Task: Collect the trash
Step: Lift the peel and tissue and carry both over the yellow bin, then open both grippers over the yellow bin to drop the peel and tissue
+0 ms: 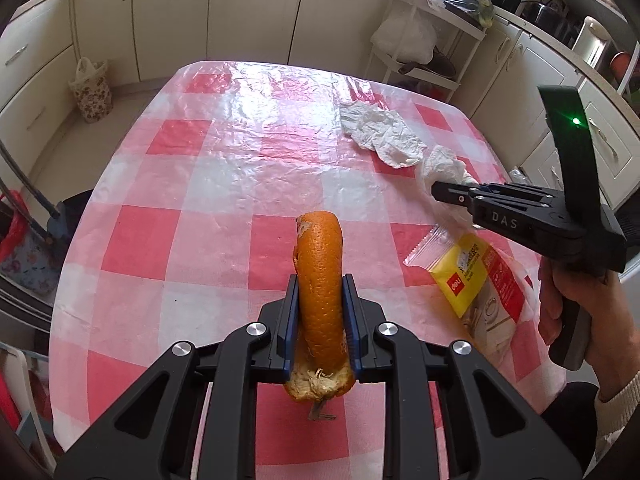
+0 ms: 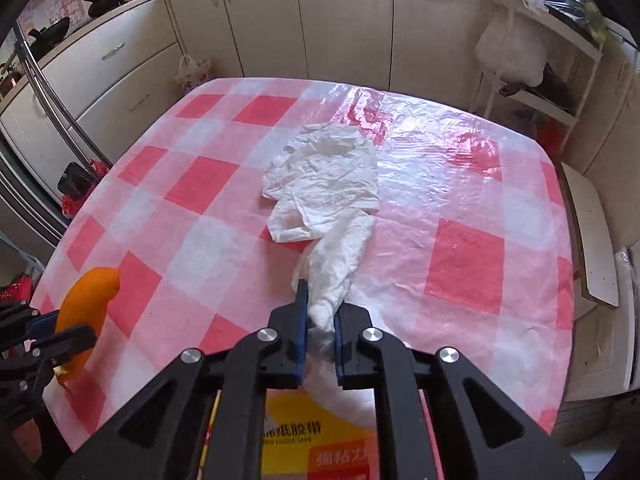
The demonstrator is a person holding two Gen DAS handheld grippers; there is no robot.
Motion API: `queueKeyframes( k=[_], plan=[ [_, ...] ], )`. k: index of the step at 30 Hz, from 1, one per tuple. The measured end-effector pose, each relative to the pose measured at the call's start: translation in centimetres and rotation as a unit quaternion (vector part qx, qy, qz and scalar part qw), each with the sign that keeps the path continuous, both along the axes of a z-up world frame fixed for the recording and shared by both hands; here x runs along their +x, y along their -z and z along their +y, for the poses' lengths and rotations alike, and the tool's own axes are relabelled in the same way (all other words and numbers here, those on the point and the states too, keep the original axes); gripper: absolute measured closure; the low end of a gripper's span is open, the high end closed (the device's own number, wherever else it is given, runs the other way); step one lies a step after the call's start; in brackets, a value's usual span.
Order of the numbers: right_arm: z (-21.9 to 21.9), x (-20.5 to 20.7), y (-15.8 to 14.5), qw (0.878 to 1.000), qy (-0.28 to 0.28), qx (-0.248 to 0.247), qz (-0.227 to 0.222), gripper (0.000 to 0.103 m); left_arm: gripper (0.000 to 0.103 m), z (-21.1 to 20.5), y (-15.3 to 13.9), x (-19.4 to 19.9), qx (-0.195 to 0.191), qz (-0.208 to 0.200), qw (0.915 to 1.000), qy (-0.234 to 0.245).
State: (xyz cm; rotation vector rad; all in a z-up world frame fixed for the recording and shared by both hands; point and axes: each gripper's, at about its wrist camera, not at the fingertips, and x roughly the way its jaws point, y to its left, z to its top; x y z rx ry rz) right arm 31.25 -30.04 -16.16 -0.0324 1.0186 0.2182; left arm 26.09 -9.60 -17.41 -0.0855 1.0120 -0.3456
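Note:
My left gripper (image 1: 320, 300) is shut on a curved piece of orange peel (image 1: 320, 272), which stands up between its blue pads above the pink-checked table (image 1: 192, 184). The same orange peel (image 2: 86, 304) shows at the left of the right wrist view. My right gripper (image 2: 320, 308) is shut on the twisted end of a crumpled white tissue (image 2: 328, 184); the rest of the tissue trails away across the table. In the left wrist view the right gripper (image 1: 438, 192) is at the right, held by a hand (image 1: 576, 312), with the white tissue (image 1: 380, 130) stretching off its tip.
A yellow and red plastic packet (image 1: 476, 276) lies on the table under the right gripper, and the packet (image 2: 316, 440) fills the bottom of the right wrist view. Cream cabinets (image 1: 180, 12) ring the table. A white rack (image 1: 420, 48) holds bags at the back right.

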Motion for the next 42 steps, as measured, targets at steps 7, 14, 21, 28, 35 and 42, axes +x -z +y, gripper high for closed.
queueKeyframes(
  k=[7, 14, 21, 28, 35, 42],
  plan=[
    [-1.7, -7.1, -5.7, 0.997, 0.006, 0.053, -0.048, 0.092, 0.083, -2.4, -3.6, -3.1, -0.005, -0.038, 0.9989, 0.025],
    [-5.1, -14.1, -10.1, 0.991, 0.038, 0.076, -0.103, 0.092, 0.083, -6.9, -8.1, -8.1, 0.012, -0.101, 0.9925, 0.067],
    [-9.0, -20.9, -11.0, 0.986, 0.08, 0.061, -0.132, 0.091, 0.083, -11.4, -11.4, -12.4, 0.019, -0.137, 0.9833, 0.118],
    [-13.6, -25.8, -7.7, 0.982, 0.144, 0.054, -0.11, 0.089, 0.083, -18.3, -11.5, -15.7, -0.005, -0.105, 0.9745, 0.198],
    [-18.3, -29.8, -4.1, 0.972, 0.207, 0.076, -0.081, 0.089, 0.083, -25.6, -9.9, -19.0, 0.027, -0.11, 0.9582, 0.263],
    [-20.6, -31.0, -2.3, 0.967, 0.232, 0.085, -0.068, 0.088, 0.083, -29.7, -9.0, -20.2, 0.045, -0.103, 0.9513, 0.287]
  ],
)
